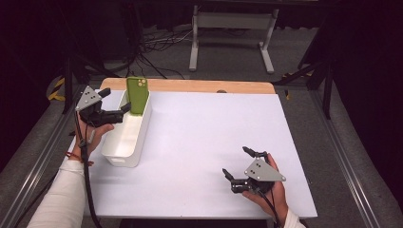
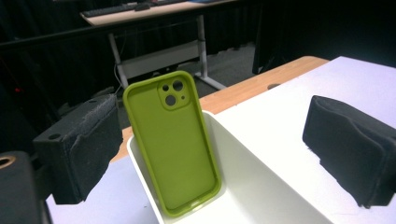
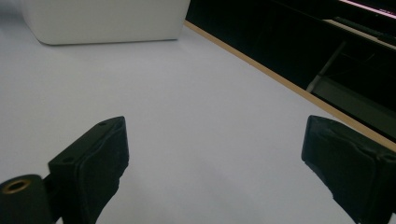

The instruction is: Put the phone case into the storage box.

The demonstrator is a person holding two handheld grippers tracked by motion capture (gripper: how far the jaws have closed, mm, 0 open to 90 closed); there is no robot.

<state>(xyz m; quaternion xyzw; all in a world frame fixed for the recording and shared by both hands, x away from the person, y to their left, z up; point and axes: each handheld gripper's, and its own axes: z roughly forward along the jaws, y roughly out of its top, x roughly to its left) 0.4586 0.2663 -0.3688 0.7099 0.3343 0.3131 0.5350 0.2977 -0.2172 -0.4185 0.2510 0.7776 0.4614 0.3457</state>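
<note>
A green phone case [image 1: 137, 95] stands upright in the far end of a white bin [image 1: 124, 142], leaning on its end wall with the camera cut-out at the top. My left gripper [image 1: 118, 98] is held at the bin's far left corner, open, its jaws pointing at the case without touching it. In the left gripper view the case [image 2: 175, 144] stands between and beyond the two black pads [image 2: 84, 149], inside the bin [image 2: 261, 186]. My right gripper [image 1: 236, 160] hovers open over the white table [image 1: 204, 133] at the front right, nothing between its pads [image 3: 93, 154].
A wooden strip [image 1: 204, 86] runs along the table's far edge. Behind it on the floor stand a white desk frame [image 1: 233, 28] and loose cables [image 1: 152, 52]. The bin [image 3: 102, 21] lies far ahead in the right gripper view. Metal rails flank the table.
</note>
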